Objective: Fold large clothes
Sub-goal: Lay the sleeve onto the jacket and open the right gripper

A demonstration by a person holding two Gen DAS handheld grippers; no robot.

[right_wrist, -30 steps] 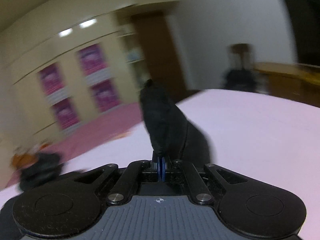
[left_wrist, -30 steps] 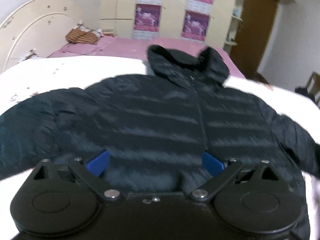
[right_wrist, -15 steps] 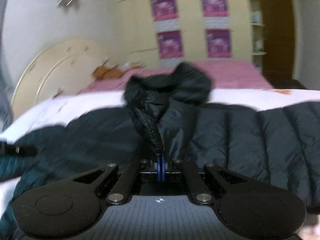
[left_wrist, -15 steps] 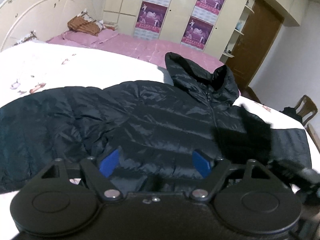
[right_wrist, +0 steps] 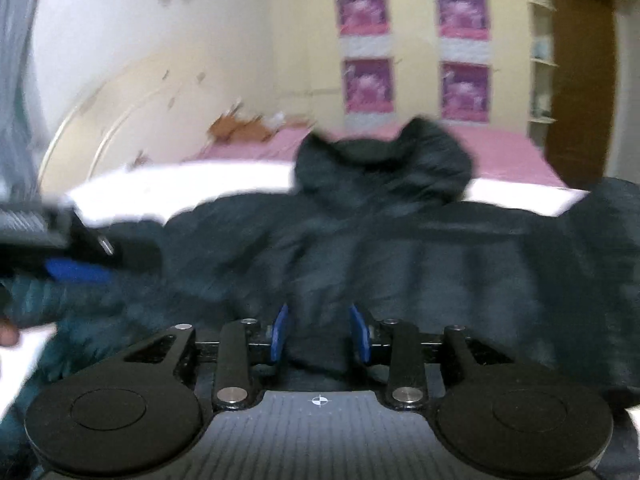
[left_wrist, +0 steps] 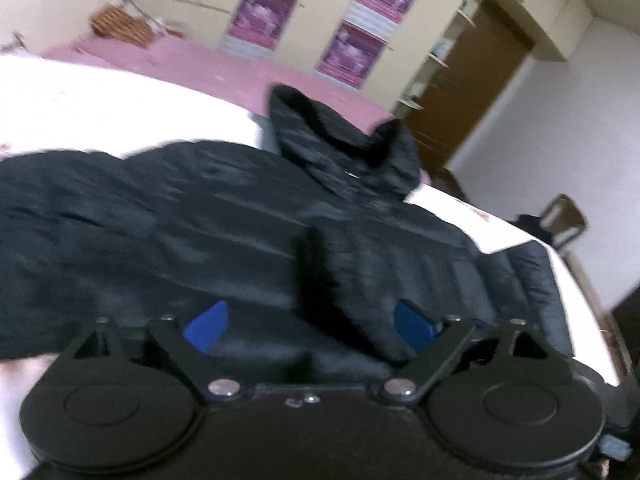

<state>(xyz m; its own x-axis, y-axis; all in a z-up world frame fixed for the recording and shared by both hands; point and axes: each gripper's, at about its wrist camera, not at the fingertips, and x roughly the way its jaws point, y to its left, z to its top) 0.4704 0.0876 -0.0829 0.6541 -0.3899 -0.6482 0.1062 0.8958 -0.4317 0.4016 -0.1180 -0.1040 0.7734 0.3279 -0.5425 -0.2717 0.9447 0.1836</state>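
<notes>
Lying spread on white bed (left_wrist: 100, 100): black quilted hooded puffer jacket (left_wrist: 200, 220). Right gripper (right_wrist: 319, 332) jaws just parted, sleeve fabric loose between. Left gripper (left_wrist: 308, 324) jaws spread wide, opening further, over hem.

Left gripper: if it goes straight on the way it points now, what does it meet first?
Most likely the black jacket on the bed: the left gripper, open, points down at it. The picture is blurred, so depth is unsure.

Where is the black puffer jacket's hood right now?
In both wrist views the hood lies at the jacket's far end, on the white bedcover beside the pink sheet.
</notes>
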